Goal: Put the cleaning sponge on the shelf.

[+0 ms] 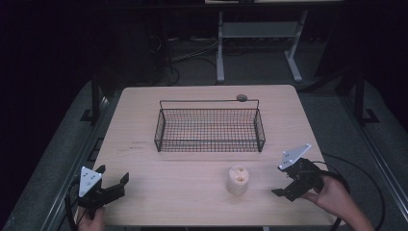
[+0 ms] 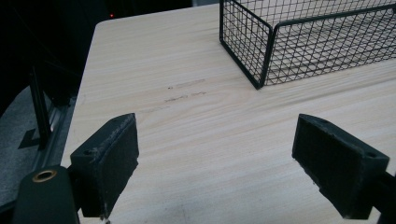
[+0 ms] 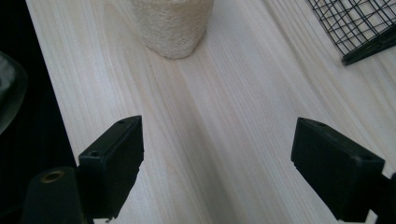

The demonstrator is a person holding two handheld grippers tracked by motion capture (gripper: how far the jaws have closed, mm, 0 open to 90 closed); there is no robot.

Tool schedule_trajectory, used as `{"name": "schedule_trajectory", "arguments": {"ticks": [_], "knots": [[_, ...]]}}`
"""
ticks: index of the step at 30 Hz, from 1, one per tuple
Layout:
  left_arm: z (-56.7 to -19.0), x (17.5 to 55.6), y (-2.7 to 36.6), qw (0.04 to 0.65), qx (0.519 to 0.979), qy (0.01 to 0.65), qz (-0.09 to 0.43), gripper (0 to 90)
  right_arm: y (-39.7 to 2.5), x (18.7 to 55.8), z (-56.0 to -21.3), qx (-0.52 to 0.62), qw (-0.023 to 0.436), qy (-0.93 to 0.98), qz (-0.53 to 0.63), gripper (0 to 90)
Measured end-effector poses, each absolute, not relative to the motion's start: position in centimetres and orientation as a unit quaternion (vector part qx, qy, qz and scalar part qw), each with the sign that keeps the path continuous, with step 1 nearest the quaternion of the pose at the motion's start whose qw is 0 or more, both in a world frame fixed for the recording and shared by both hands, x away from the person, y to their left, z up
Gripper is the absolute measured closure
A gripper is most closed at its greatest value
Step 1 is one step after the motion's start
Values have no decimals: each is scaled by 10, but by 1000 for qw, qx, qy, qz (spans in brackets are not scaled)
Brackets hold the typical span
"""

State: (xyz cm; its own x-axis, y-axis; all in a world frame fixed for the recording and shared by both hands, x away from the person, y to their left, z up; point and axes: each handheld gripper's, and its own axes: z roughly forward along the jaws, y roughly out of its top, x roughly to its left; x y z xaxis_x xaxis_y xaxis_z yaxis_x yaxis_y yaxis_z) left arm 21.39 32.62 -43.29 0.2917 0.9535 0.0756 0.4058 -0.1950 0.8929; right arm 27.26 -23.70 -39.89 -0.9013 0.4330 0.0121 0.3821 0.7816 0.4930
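1. Rope-wrapped cylinder [image 1: 237, 180], high view: short, pale beige, standing upright on the tabletop [image 1: 159, 192], flat top with two small orange-brown spots. It sits in front of the wire basket [image 1: 210, 129], toward the near right, clear of everything. Right hand-held gripper [image 1: 286, 185] is just to its right, not touching, jaws spread apart, grey three-cornered plate on top, a hand [image 1: 332, 198] behind it. Left hand-held gripper [image 1: 113, 185] is at the near left corner, well apart from the cylinder, jaws also spread, nothing between them.
2. Same view, basket: black wire mesh, rectangular, open top, thin handle bar across the back with a small round dark disc [image 1: 241, 97] at its right end. Nothing inside; bare wood shows through the mesh floor.
3. Left gripper view: left hand-held gripper [image 2: 215, 163] has both black jaws wide apart over bare tabletop [image 2: 196, 135], nothing gripped. A corner of the wire basket [image 2: 261, 56] sits ahead to the upper right, the visible part holding nothing. Faint dark marks on the wood between jaws and basket.
4. Right gripper view: right hand-held gripper [image 3: 217, 161] wide apart, nothing between the jaws. Rope-wrapped cylinder [image 3: 173, 25] is straight ahead at the top, slightly left of centre, near but not touching; coarse cream-coloured wound texture, base flat on the tabletop [image 3: 224, 116]. Top is cut off by the frame. A basket corner [image 3: 362, 28] shows upper right.
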Motion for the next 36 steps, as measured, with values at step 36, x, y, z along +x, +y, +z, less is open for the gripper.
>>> {"name": "schedule_trajectory", "arguments": {"ticks": [36], "knots": [[-433,212,328,403,693,489,343,138,-189,284,-376,157,39,961,226,153]]}}
